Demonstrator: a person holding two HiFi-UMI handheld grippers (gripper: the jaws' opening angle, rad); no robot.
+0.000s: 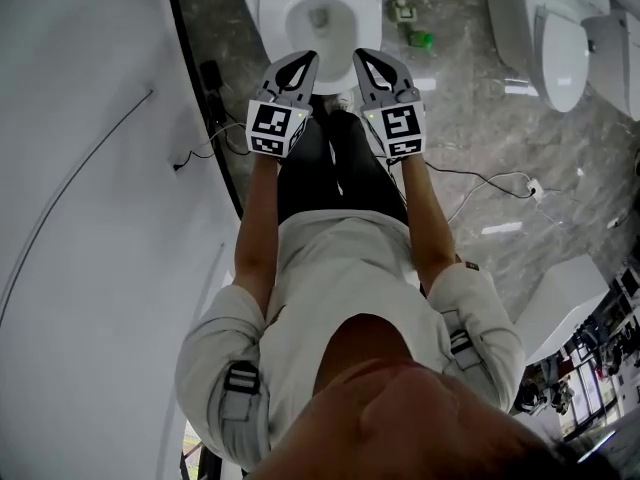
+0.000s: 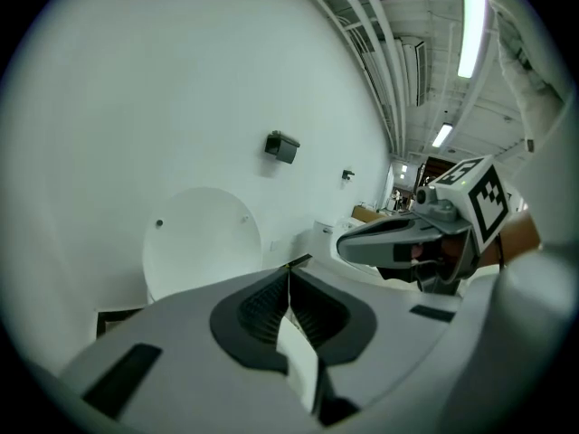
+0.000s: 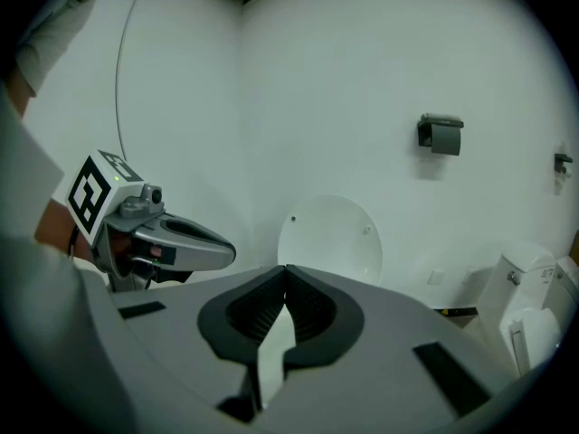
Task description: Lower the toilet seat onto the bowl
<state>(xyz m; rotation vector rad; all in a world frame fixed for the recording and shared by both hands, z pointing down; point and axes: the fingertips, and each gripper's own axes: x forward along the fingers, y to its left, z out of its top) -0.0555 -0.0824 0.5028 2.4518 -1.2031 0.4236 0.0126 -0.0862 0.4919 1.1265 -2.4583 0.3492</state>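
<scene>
The left gripper (image 2: 289, 266) is keeping its jaws pressed together at the tips with nothing between them. Its smooth matte grey shells are curving around dark, finely ribbed pads that form a teardrop hollow. The right gripper (image 3: 286, 268) is showing the same shape and is likewise closed and empty. The two are hanging side by side, just apart, and each is carrying a cube with black-and-white square markers behind its jaws. Below and just ahead of both sets of tips, the toilet seat (image 1: 270, 13) is lying as a glossy white oval ring that seems to be resting flat on the bowl (image 1: 330, 30). The bowl is showing only a small dark drain hollow at its bottom. Straight beyond the jaws, the round white lid (image 3: 328, 240) is standing upright against the plain white wall (image 3: 344, 80), with two small dots on its face. Higher and to the right of the jaws, a small black fitting (image 3: 441, 134) is jutting from that wall. Grey veined stone floor (image 1: 480, 118) is spreading out to the right, with thin cables (image 1: 480, 180) trailing across it.
</scene>
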